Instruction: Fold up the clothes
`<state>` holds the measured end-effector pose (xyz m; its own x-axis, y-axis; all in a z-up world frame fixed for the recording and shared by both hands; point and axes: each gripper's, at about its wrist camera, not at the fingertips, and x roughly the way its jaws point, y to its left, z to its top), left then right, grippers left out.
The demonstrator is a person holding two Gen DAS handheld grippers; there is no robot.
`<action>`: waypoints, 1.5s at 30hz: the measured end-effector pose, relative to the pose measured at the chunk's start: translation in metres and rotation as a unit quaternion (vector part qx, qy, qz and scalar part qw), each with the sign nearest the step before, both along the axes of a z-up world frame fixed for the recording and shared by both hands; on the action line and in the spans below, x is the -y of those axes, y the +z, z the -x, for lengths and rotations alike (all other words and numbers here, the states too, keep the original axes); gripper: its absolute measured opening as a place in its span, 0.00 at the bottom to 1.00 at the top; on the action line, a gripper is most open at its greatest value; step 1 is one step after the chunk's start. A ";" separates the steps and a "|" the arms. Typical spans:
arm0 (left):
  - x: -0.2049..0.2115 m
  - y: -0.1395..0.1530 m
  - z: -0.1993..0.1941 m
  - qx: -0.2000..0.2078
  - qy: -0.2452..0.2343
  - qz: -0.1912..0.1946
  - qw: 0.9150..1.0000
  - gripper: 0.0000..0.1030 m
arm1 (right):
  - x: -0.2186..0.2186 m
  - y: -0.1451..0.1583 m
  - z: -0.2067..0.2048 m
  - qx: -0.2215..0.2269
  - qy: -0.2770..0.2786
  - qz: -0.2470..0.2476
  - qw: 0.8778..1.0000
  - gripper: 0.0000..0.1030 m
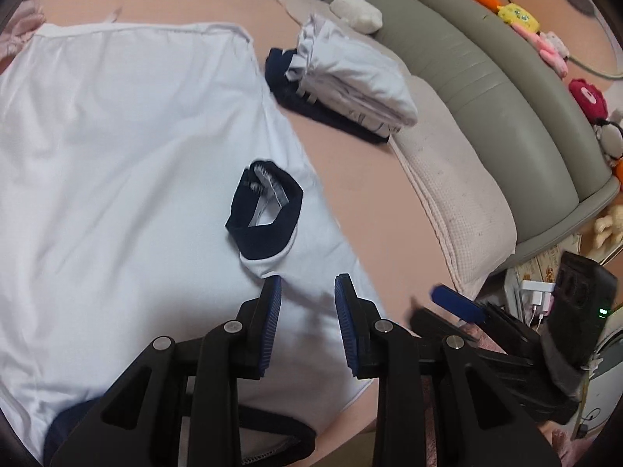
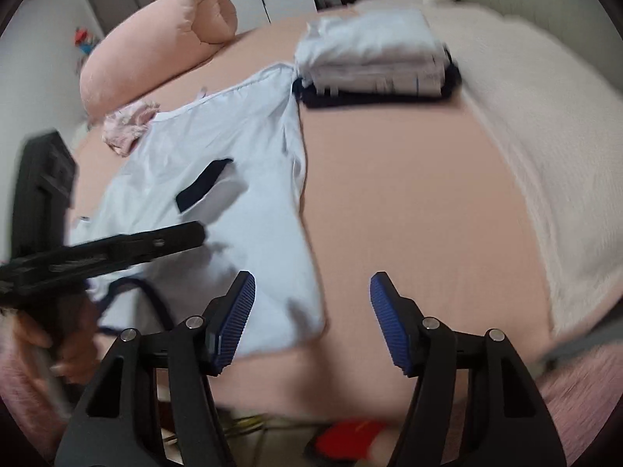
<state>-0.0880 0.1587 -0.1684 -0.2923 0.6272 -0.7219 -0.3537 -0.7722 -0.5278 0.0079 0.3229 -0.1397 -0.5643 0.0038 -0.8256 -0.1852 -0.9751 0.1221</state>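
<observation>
In the left wrist view, a white T-shirt (image 1: 117,148) lies spread flat on the pink bedsheet (image 1: 358,179), filling the left and centre of the frame. One sleeve, with a navy cuff (image 1: 264,210), is folded inward over the body, and navy trim shows at the bottom edge. The left gripper (image 1: 307,303) hovers over the shirt at bottom centre, its blue pads apart and holding nothing. Right of the shirt, in the upper centre, sits a stack of folded clothes (image 1: 350,85). In the right wrist view, the right gripper (image 2: 313,311) is spread wide above the shirt's edge.
</observation>
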 end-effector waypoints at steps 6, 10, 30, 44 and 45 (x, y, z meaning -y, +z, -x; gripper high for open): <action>0.006 0.022 0.001 -0.042 -0.021 0.032 0.998 0.30 | -0.007 -0.024 0.039 0.089 -0.005 -0.026 0.996 0.59; -0.011 0.022 0.010 -0.051 -0.062 0.035 0.996 0.30 | -0.001 -0.001 0.054 0.056 0.023 -0.026 0.998 0.60; -0.007 0.005 0.064 -0.042 0.001 0.097 0.994 0.33 | -0.011 0.000 0.144 0.031 0.068 0.006 0.997 0.64; -0.011 -0.002 0.062 -0.054 0.029 0.082 0.995 0.26 | -0.055 -0.028 0.142 0.053 0.016 0.054 0.997 0.65; -0.018 0.002 0.059 -0.063 0.018 0.076 0.995 0.26 | -0.056 -0.027 0.142 0.051 0.015 0.056 0.997 0.65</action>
<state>-0.1474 0.1766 -0.1667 -0.4068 0.5012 -0.7638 -0.3803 -0.8531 -0.3573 -0.1344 0.3792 -0.1666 -0.4759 -0.1074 -0.8729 -0.1727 -0.9618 0.2125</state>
